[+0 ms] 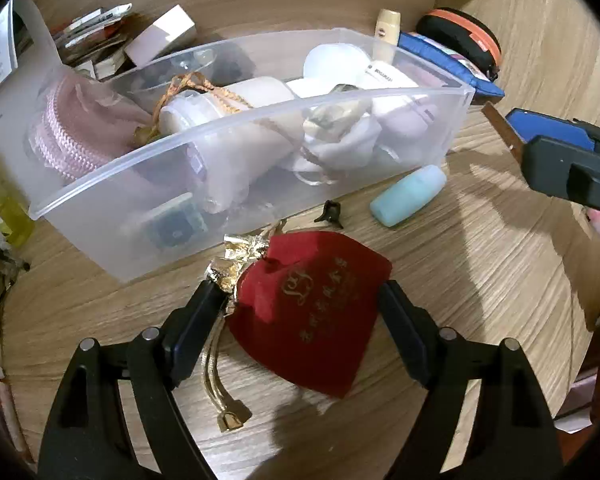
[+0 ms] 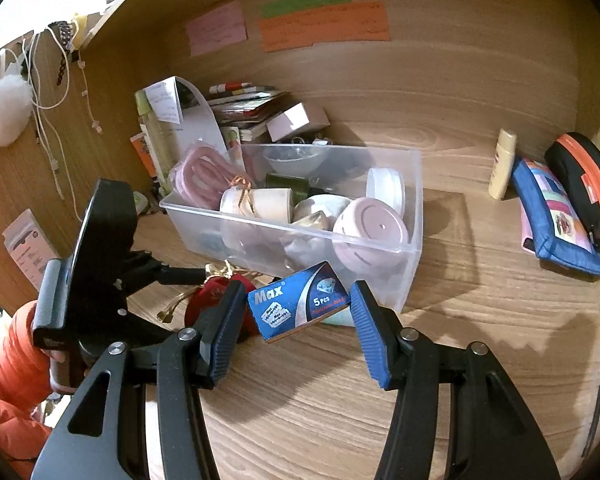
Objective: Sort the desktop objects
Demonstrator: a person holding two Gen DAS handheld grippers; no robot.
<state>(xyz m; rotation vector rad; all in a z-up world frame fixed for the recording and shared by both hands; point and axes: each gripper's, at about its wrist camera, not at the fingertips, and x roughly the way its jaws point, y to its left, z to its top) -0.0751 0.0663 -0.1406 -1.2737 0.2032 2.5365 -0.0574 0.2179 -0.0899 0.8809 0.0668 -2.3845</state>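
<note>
Pouch (image 1: 312, 304) between left fingers (image 1: 204, 304); blade box (image 2: 298, 302) between right fingers (image 2: 370, 332)

Pouch (image 1: 312, 308): dark red, gold lettering, gold drawstring. Razor-blade box (image 2: 298, 300): blue, white print. Bin (image 1: 432, 128): translucent, colourless. Tube (image 1: 408, 194): pale teal. Zip case (image 2: 584, 184): black, orange band. Desk (image 2: 480, 292): light wood grain. Right gripper pads (image 2: 370, 332): blue, ribbed.

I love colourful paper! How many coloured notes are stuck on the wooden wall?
3, all on the wooden back wall: a pink note on the left, a green strip to its right, and an orange note just under the green. More may be out of view.
</note>
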